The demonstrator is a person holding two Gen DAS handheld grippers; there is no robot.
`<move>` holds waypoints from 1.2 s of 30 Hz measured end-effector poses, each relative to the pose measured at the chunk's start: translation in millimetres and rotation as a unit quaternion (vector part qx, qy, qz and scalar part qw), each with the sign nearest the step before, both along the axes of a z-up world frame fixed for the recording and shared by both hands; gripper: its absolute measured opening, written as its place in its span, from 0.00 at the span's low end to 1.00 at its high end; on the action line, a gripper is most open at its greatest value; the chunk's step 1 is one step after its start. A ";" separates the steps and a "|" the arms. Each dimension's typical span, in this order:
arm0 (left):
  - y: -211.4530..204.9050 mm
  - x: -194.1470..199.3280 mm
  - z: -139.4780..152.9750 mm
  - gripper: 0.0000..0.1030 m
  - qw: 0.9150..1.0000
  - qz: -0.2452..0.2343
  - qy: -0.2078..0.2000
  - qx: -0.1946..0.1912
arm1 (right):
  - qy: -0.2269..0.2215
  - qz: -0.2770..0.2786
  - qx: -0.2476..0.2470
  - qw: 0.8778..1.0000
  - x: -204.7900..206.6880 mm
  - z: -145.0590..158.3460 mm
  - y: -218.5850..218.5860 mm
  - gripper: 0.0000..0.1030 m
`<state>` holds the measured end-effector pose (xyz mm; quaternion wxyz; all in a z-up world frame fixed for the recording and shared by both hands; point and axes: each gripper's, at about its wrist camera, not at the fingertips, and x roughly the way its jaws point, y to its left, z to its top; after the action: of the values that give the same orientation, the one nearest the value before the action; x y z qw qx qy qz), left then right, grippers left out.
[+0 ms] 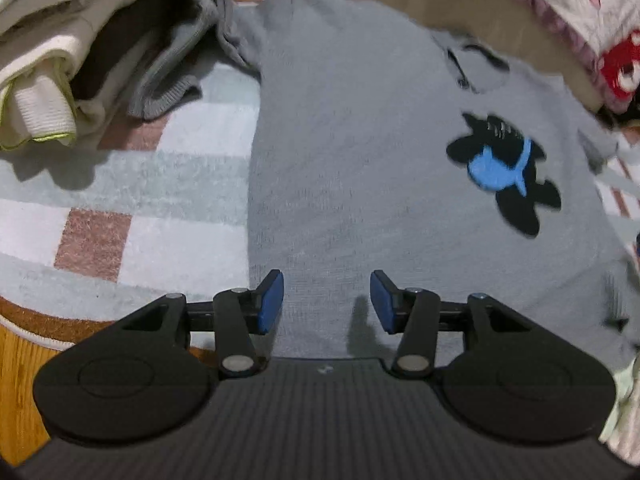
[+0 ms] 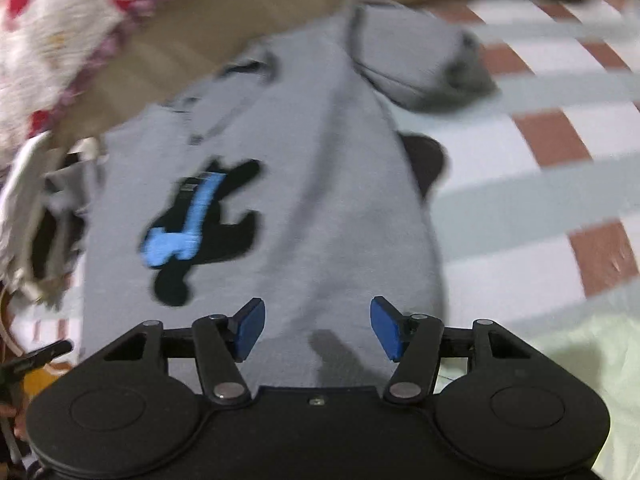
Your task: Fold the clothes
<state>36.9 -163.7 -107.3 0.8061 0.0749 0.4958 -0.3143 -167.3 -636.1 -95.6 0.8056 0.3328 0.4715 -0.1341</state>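
Observation:
A grey sweater (image 1: 352, 152) with a black and blue figure patch (image 1: 504, 168) lies spread on a checked blanket (image 1: 132, 184). My left gripper (image 1: 326, 300) hovers open over the sweater's near hem, nothing between its blue pads (image 1: 270, 300). In the right wrist view the same grey sweater (image 2: 320, 200) is blurred, its patch (image 2: 200, 228) on the left and one sleeve (image 2: 416, 64) folded at the far right. My right gripper (image 2: 318, 326) is open above the near hem, holding nothing.
A stack of folded cream and grey clothes (image 1: 60, 64) sits at the far left. A red and white patterned blanket (image 1: 592, 20) lies at the back right. A pale green cloth (image 2: 560, 360) lies at the near right. Wooden floor (image 1: 20, 380) shows at lower left.

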 end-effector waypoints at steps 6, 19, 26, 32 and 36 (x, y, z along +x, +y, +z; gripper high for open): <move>-4.2 2.9 -26.2 0.47 1.000 0.003 0.008 0.029 | 0.056 -0.022 0.064 0.996 2.8 -27.6 -26.0 0.63; 17.4 -17.1 -28.3 0.50 0.997 0.058 -0.001 0.060 | 0.138 0.053 0.170 0.974 15.0 -74.6 -27.7 0.70; 32.0 -13.4 -35.6 0.52 0.996 0.085 0.031 0.017 | 0.027 0.083 0.199 0.976 15.6 -61.9 -25.8 0.13; 38.9 -17.2 -34.2 0.20 0.988 0.053 0.111 -0.096 | -0.069 0.168 0.253 0.950 1.9 -37.0 -20.2 0.11; 31.1 -21.3 -31.7 0.17 0.988 0.048 0.104 -0.102 | -0.004 0.184 0.192 0.964 19.3 -42.5 -6.9 0.22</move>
<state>15.6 -132.6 -138.9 0.7679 -0.0649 0.5451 -0.3301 -148.0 -643.0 -138.1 0.7390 0.3895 0.5384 0.1110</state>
